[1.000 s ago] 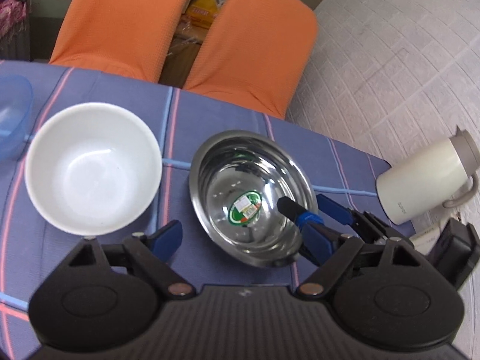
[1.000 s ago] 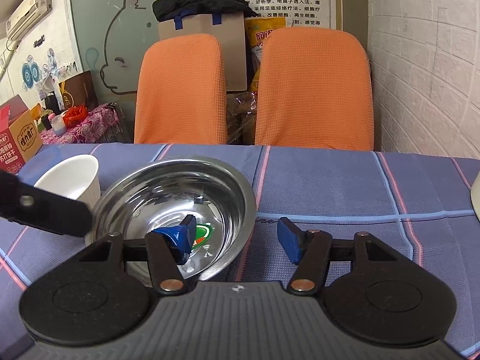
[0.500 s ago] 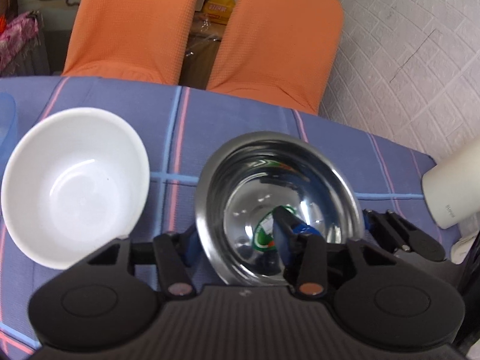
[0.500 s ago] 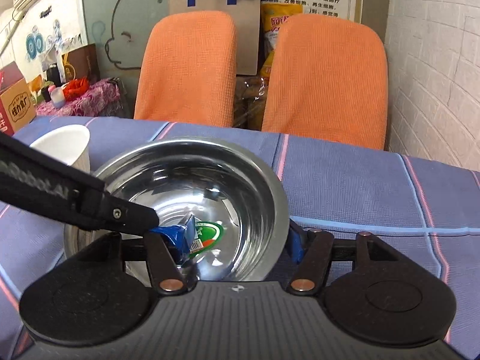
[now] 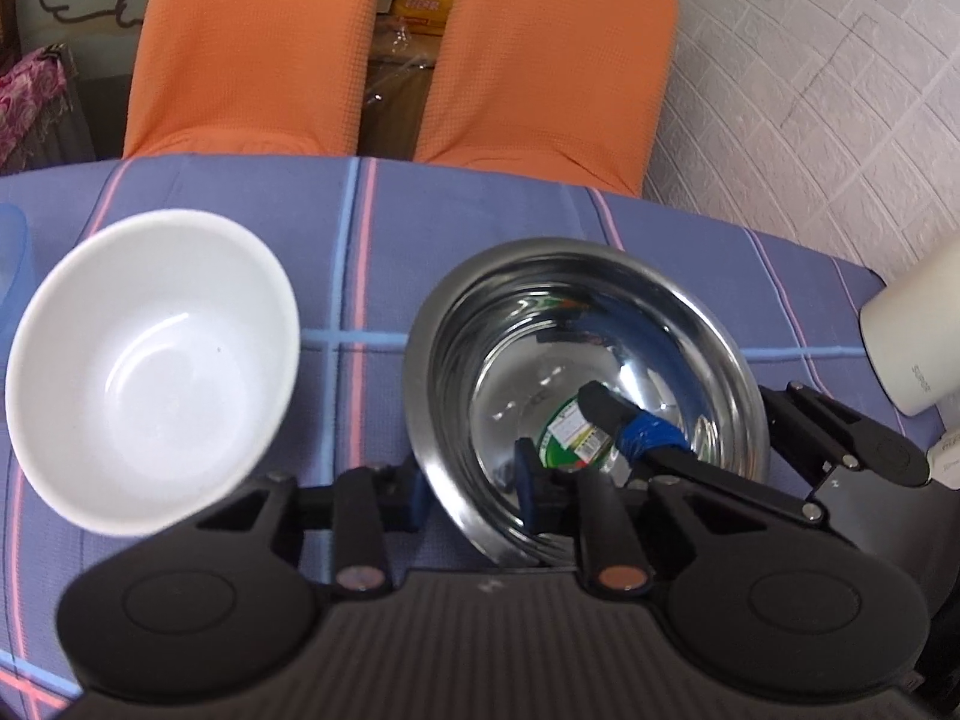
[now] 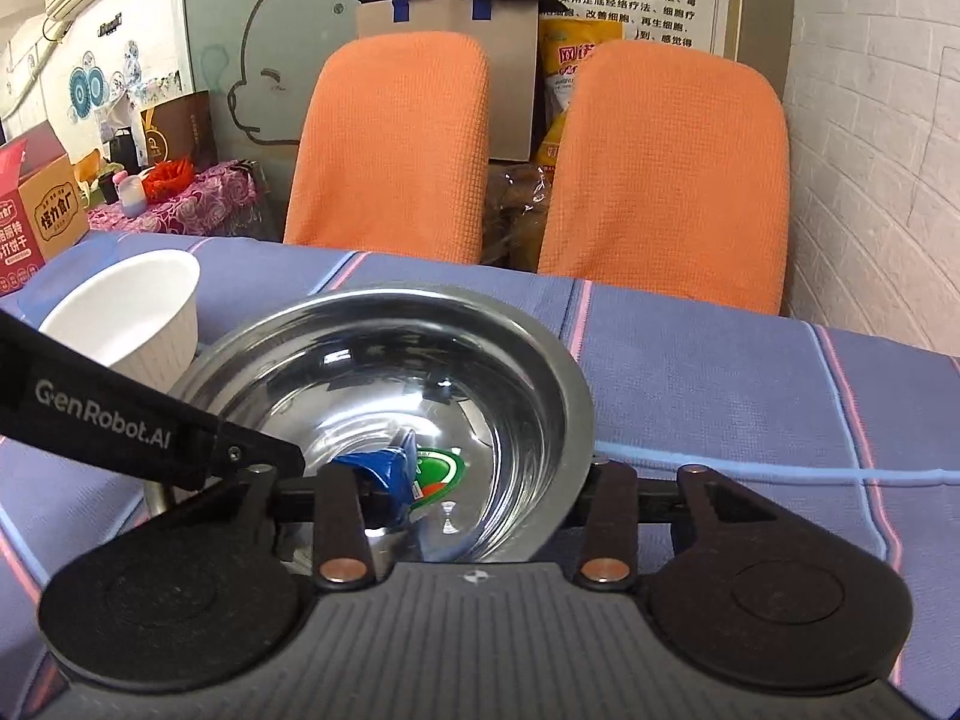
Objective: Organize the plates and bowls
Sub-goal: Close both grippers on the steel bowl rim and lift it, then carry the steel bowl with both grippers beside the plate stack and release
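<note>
A steel bowl [image 5: 540, 300] [image 6: 390, 360] with a green sticker inside sits on the blue striped tablecloth. To its left stands a white bowl [image 5: 150, 366] [image 6: 120, 324], with nothing in it. My left gripper [image 5: 471, 483] is shut on the steel bowl's near-left rim, one blue pad outside and one inside. My right gripper [image 6: 498, 474] [image 5: 684, 396] straddles the bowl's right wall and its jaws are closing. Its blue-taped finger [image 6: 384, 468] is inside and the other is pressed against the rim outside.
A white jug [image 5: 912, 336] stands at the table's right edge, close to the right gripper. A pale blue container [image 5: 9, 252] sits at the far left. Two orange chairs [image 6: 390, 144] stand behind the table, with a brick wall on the right.
The left gripper came down over the steel bowl's rim and shut on it. The right gripper's jaws narrowed onto the bowl's right wall. The white bowl has not moved.
</note>
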Available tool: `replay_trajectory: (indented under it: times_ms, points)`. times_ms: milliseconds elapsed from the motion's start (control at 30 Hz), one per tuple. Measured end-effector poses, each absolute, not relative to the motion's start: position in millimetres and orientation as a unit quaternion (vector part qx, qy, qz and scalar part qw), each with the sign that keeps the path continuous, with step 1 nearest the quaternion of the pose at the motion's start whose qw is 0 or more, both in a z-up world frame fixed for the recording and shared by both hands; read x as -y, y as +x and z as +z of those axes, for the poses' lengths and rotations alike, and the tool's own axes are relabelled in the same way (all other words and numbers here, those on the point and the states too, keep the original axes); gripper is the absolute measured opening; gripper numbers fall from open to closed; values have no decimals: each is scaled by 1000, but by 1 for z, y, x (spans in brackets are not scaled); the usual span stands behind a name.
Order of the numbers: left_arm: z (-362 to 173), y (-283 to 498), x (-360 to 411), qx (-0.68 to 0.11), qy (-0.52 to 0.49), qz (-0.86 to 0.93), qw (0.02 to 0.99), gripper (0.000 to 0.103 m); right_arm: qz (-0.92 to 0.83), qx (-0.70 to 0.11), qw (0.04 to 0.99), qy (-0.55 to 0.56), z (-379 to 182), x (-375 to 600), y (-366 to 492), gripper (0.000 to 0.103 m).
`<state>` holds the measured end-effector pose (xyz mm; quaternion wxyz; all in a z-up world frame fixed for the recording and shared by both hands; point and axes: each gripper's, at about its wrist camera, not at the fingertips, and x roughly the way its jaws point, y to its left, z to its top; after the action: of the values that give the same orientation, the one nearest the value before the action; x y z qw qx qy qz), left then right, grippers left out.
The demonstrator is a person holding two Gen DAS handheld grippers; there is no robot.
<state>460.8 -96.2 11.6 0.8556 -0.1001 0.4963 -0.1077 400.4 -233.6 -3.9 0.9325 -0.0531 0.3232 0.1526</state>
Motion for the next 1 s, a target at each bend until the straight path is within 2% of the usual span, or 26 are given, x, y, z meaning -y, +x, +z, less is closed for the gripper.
replay_trajectory:
  times_ms: [300,800,1000]
  points:
    - [22,403,109,-505,-85,-152,845,17,123,-303,943,-59,15,245,334,27]
    - [25,226,72,-489,8,-197,850,18,124,-292,948,-34,12,200,174,28]
    - [19,211,64,-484,18,-189,854,18,127,-292,947,-31,4,184,151,28]
